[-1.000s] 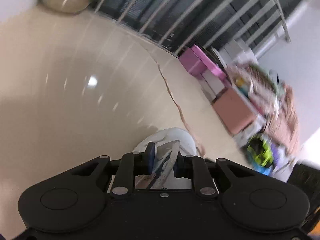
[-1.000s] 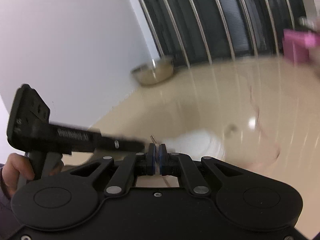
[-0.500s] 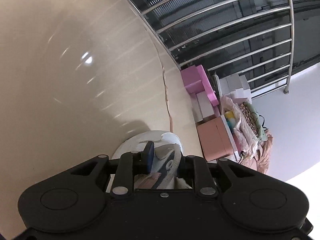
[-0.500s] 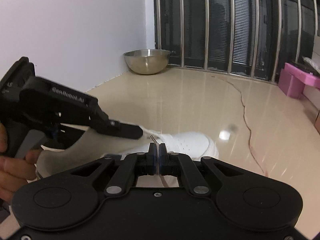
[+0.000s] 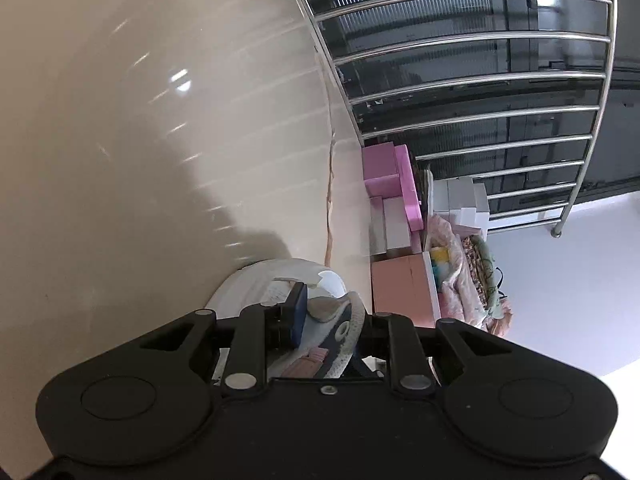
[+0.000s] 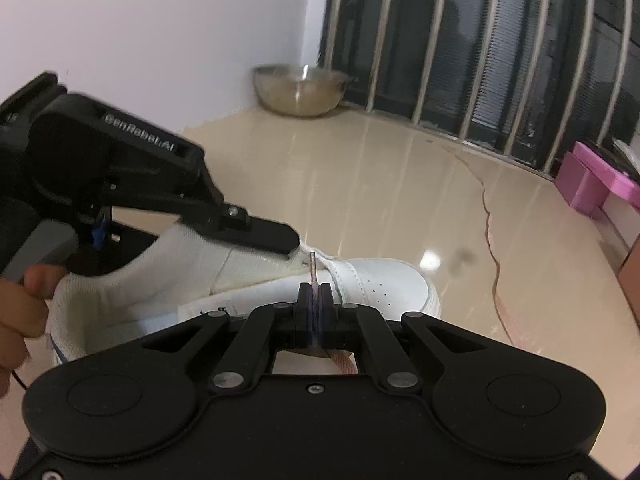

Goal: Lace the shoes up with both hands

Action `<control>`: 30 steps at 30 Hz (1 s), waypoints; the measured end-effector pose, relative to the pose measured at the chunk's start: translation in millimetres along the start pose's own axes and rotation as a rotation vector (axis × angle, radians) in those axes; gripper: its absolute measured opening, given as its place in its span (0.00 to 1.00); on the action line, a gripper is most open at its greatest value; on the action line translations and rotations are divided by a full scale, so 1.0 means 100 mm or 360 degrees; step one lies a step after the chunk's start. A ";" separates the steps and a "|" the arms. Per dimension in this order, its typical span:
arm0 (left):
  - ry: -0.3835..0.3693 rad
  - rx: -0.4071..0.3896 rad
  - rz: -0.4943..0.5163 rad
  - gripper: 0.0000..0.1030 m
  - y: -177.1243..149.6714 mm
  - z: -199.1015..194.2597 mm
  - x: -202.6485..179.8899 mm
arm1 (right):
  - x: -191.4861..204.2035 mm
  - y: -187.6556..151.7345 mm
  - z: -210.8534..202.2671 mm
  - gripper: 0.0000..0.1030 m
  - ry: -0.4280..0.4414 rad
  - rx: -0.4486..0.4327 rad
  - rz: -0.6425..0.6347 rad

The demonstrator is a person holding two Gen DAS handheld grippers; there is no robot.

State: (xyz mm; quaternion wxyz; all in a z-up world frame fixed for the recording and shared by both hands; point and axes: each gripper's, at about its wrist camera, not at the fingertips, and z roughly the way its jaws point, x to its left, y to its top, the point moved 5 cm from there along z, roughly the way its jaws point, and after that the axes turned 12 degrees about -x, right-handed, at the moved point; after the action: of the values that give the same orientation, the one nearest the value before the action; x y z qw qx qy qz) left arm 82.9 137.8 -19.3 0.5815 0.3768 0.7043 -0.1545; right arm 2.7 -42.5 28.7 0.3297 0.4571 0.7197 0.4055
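**Both claws on a white sneaker on the floor**

The right claw (image 6: pixel 315 298) is clenched on the stiff tip of a pinkish lace (image 6: pixel 312 267), which pokes straight up from between its blue pads; more of the lace trails under the claw. Just beyond it, the left claw (image 5: pixel 326 316) is clamped on the upper of the shoe (image 6: pixel 376 284) near the tongue. In the left wrist view one blue pad (image 5: pixel 298 312) presses against the shoe's collar while the other finger is hidden behind the material. A person's hand (image 6: pixel 18 312) holds the left claw's handle at the frame edge.

The shoe is a white low-top sneaker with a perforated toe, a knitted off-white collar and a dark blue lining, lying on the glossy beige floor (image 6: pixel 380 184) with its toe pointing away.

Farther off, a metal bowl (image 6: pixel 302 88) sits in the corner by the white wall, beside a barred window grille (image 6: pixel 500 52). A crack (image 6: pixel 490 248) runs across the floor. To the right stand pink boxes (image 5: pixel 390 176) and a heap of cartons and bags (image 5: pixel 460 256), well apart from the shoe.
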 end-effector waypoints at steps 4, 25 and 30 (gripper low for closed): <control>-0.0017 -0.0002 -0.0057 0.20 0.01 0.02 0.03 | 0.03 0.01 0.05 0.01 0.0029 0.0055 -0.0045; -0.0018 -0.0011 -0.0064 0.20 -0.01 0.02 0.03 | -0.14 -0.03 0.12 0.00 0.0051 0.0157 0.0314; -0.0025 -0.0012 -0.0080 0.20 -0.01 0.01 0.05 | -0.23 -0.08 0.10 0.00 0.0049 0.0132 0.0469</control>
State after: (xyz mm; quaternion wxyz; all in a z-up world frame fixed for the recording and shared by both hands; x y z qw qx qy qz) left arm 83.2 138.2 -24.6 0.5845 0.3554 0.7095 -0.1694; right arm 16.7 -62.8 19.3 0.2363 0.5648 0.6658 0.4264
